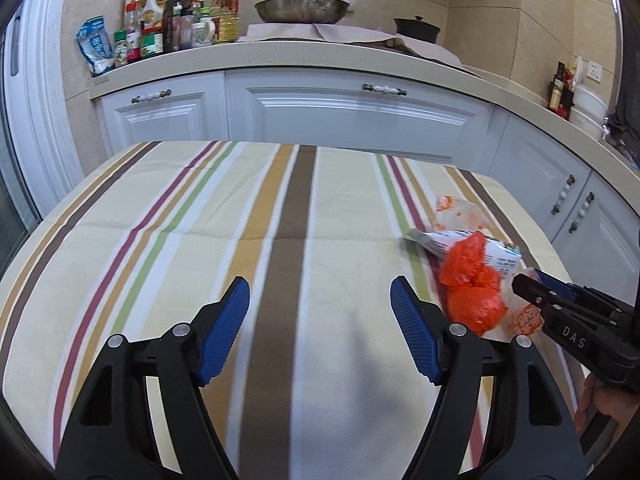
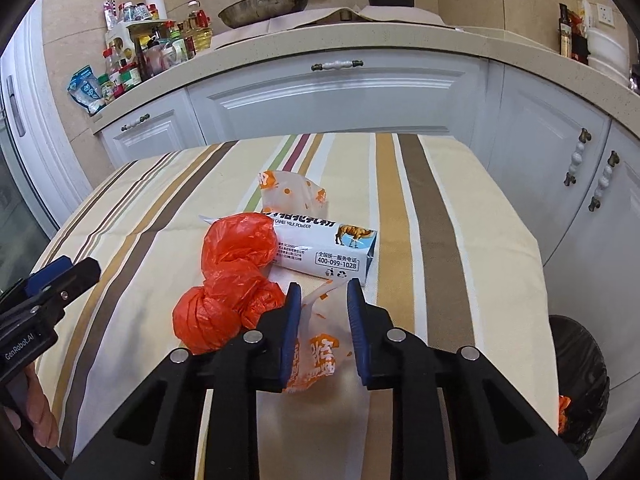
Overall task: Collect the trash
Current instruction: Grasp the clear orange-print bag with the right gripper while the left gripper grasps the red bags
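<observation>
Table [image 1: 160, 208] under a striped cloth, standing before white kitchen cabinets [image 1: 352, 116].

Trash lies in one cluster toward the table's right edge, as seen in the left wrist view. It comprises:
- an orange bag [image 2: 232, 280], crumpled and knotted into lumps;
- a white milk powder box [image 2: 328, 252], lying on its side, touching the orange bag on that bag's far right side;
- a white wrapper [image 2: 292, 192] with orange print, just beyond the box, toward the far edge;
- a second white paper bag [image 2: 320, 344] with orange print, nearest the near edge, beside the orange bag.

Right gripper [image 2: 320, 300]: jaws narrow, set on either side of the paper bag's upper part. Crumpled paper fills the gap between the blue pads; the left pad appears to press the paper, but contact at the right pad cannot be confirmed. The left finger also lies against the orange bag.

Left gripper [image 1: 320, 292]: jaws wide, nothing between them, held above bare cloth near the table's middle, left of the cluster. A hand [image 2: 36, 412] grips its handle.

A bin [image 2: 580, 380] with a black liner stands on the floor off the table's right edge; an orange scrap shows at its rim.
</observation>
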`<state>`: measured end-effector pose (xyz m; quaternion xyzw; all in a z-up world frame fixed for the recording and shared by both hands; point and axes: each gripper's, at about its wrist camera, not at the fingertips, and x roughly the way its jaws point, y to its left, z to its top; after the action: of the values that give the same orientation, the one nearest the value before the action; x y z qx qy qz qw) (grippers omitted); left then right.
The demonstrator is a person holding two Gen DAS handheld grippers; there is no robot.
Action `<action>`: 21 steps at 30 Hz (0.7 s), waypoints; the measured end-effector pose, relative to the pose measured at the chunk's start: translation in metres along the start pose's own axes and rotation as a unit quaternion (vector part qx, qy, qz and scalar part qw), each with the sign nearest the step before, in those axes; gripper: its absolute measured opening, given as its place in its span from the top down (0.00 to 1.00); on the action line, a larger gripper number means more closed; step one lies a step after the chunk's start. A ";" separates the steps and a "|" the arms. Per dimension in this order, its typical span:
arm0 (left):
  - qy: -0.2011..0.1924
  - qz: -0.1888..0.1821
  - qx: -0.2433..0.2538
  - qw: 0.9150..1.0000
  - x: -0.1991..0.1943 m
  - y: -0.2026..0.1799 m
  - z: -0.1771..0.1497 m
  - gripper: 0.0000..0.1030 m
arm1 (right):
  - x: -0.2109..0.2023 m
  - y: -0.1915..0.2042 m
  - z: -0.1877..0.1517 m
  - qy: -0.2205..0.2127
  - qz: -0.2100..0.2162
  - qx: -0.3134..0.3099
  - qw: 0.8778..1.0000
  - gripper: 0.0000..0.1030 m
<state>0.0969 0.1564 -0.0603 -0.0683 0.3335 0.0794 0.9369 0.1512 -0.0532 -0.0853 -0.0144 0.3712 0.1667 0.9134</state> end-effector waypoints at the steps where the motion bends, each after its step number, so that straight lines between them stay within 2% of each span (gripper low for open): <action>1: 0.001 -0.005 0.002 1.000 0.000 -0.004 0.000 0.26 | -0.004 -0.001 -0.001 -0.005 0.000 0.000 1.000 0.77; 7: 0.001 -0.043 0.025 0.999 -0.004 -0.041 -0.002 0.26 | -0.026 -0.016 -0.004 -0.031 -0.009 0.002 0.999 0.77; 10: 0.002 -0.061 0.034 0.998 -0.001 -0.059 0.000 0.21 | -0.040 -0.027 -0.006 -0.048 -0.024 0.000 0.999 0.77; 13: 0.000 -0.058 0.052 0.997 0.007 -0.079 -0.001 0.21 | -0.050 -0.040 -0.008 -0.058 -0.032 0.008 0.998 0.77; 18: 0.022 -0.054 0.066 0.996 0.027 -0.098 -0.003 0.21 | -0.060 -0.062 -0.013 -0.067 -0.045 0.022 0.996 0.77; 21: 0.031 -0.053 0.069 0.996 0.033 -0.102 -0.004 0.31 | -0.064 -0.071 -0.016 -0.070 -0.049 0.030 0.996 0.77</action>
<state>0.1394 0.0588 -0.0767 -0.0233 0.3629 0.0039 0.9315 0.1201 -0.1419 -0.0605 0.0062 0.3103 0.1116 0.9441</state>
